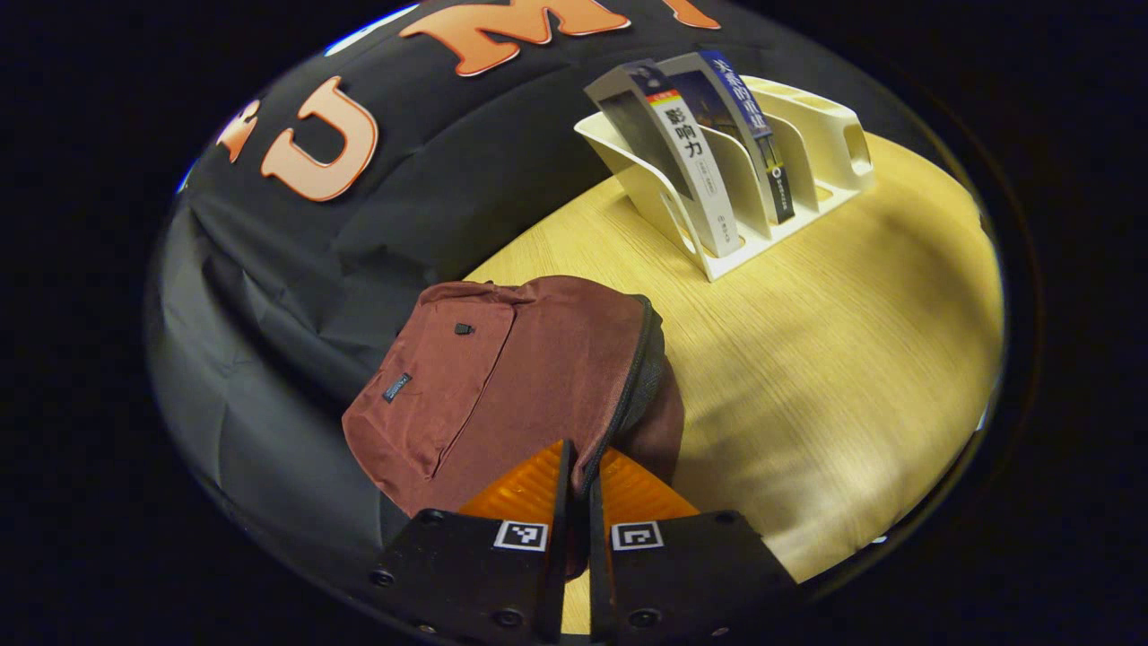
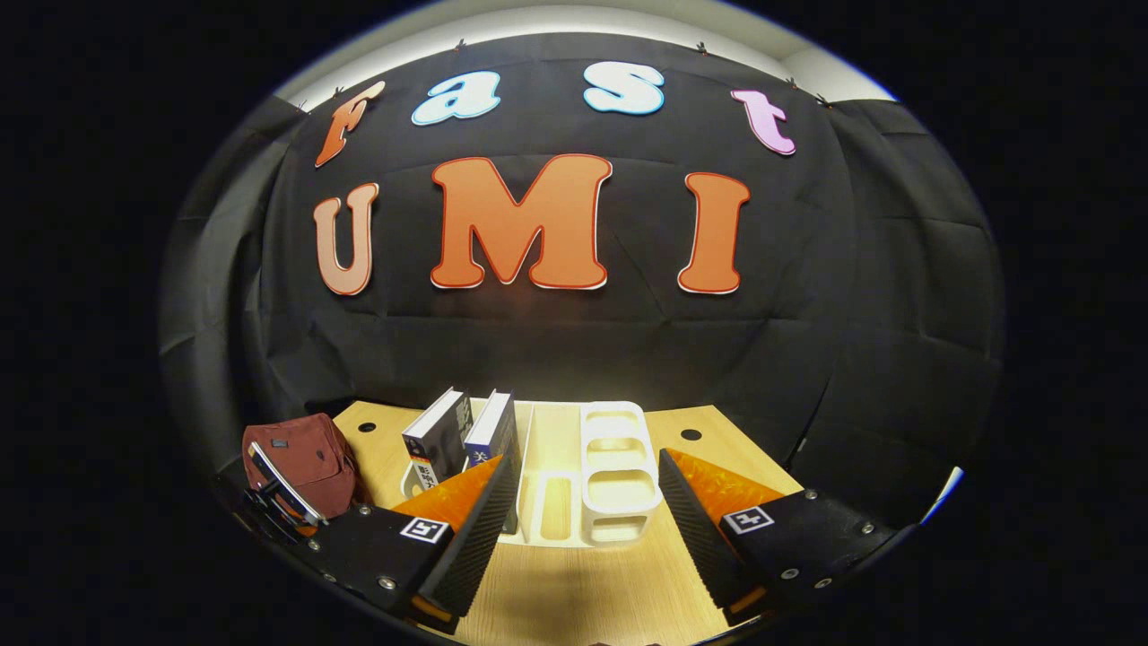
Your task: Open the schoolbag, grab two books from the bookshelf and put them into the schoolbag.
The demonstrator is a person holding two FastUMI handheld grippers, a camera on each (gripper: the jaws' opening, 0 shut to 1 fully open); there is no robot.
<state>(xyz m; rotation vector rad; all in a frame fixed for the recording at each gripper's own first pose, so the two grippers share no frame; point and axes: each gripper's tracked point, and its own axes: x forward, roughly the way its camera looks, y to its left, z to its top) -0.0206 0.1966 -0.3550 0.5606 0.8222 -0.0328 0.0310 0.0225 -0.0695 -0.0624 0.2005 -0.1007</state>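
**A:** What's the left hand-held gripper (image 1: 578, 489) doing from where you sit?

**B:** On my feed its ribbed orange fingers (image 1: 529, 489) are nearly together, pinching the zipper edge of the schoolbag (image 1: 502, 377). The bag is a soft maroon woven fabric, slumped and rounded, with a front pocket and a small dark tag. It sits at the desk (image 1: 834, 377) edge, up against the black cloth wall (image 1: 269, 296).

**A:** And the books?

**B:** Two books (image 1: 708, 144) lean in the cream plastic bookshelf (image 1: 807, 135) (a slotted rack with curved dividers), well apart from the bag. One spine is white, the other dark blue.

**A:** Right side?

**B:** The right hand-held gripper (image 2: 583, 502) is spread wide and holds nothing. The rack's empty slots sit between its fingers, and its left finger (image 2: 475, 511) partly covers the foot of the books. The desk is pale wood grain, smooth, with round holes near the back.
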